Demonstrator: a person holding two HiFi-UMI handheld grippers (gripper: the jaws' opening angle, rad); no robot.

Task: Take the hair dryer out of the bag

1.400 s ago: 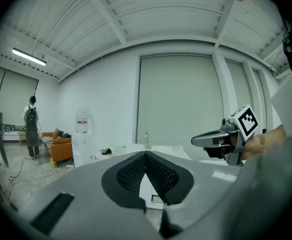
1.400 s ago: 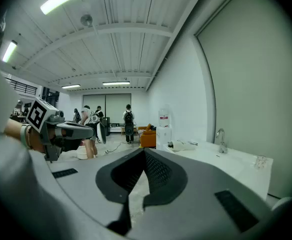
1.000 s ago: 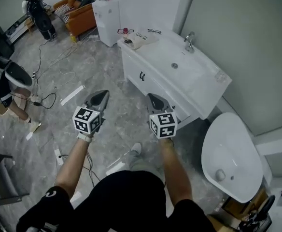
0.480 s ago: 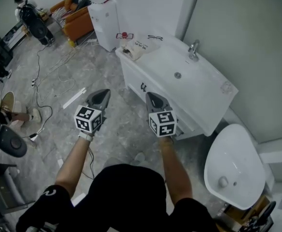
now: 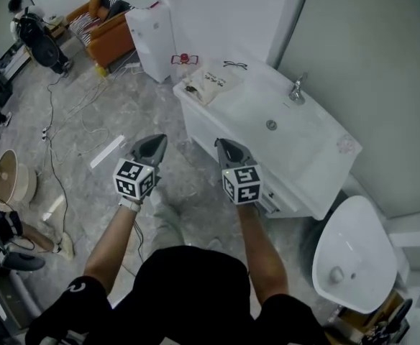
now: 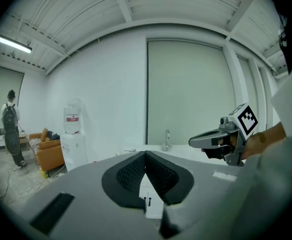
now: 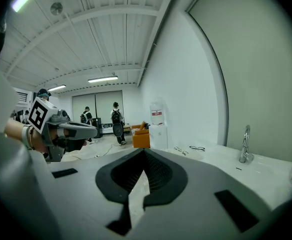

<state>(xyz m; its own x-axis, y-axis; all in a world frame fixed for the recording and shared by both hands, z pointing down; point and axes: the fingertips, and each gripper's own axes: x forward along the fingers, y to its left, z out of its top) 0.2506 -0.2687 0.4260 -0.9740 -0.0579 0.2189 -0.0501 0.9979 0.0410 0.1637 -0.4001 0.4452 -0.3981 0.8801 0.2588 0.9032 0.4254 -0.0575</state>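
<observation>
A beige cloth bag [image 5: 208,83] lies on the left end of the white vanity counter [image 5: 318,157], closed; no hair dryer shows. My left gripper [image 5: 153,141] and right gripper [image 5: 224,144] are held side by side over the floor, short of the vanity's front, both shut and empty. In the left gripper view the jaws [image 6: 146,154] meet with nothing between them, and the right gripper [image 6: 221,140] shows at the right. The right gripper view shows its jaws [image 7: 145,151] shut too, the left gripper [image 7: 66,130] at its left.
A pair of glasses [image 5: 234,65] and a small red item [image 5: 184,58] lie near the bag. A faucet [image 5: 297,90] and basin [image 5: 271,124] fill the counter's middle. A toilet [image 5: 354,254] stands at right, a water dispenser [image 5: 152,27] behind, cables [image 5: 52,157] on the floor.
The person has walked toward the vanity, so the counter and bag sit nearer and lower in the head view. Both grippers stay shut, held out side by side.
</observation>
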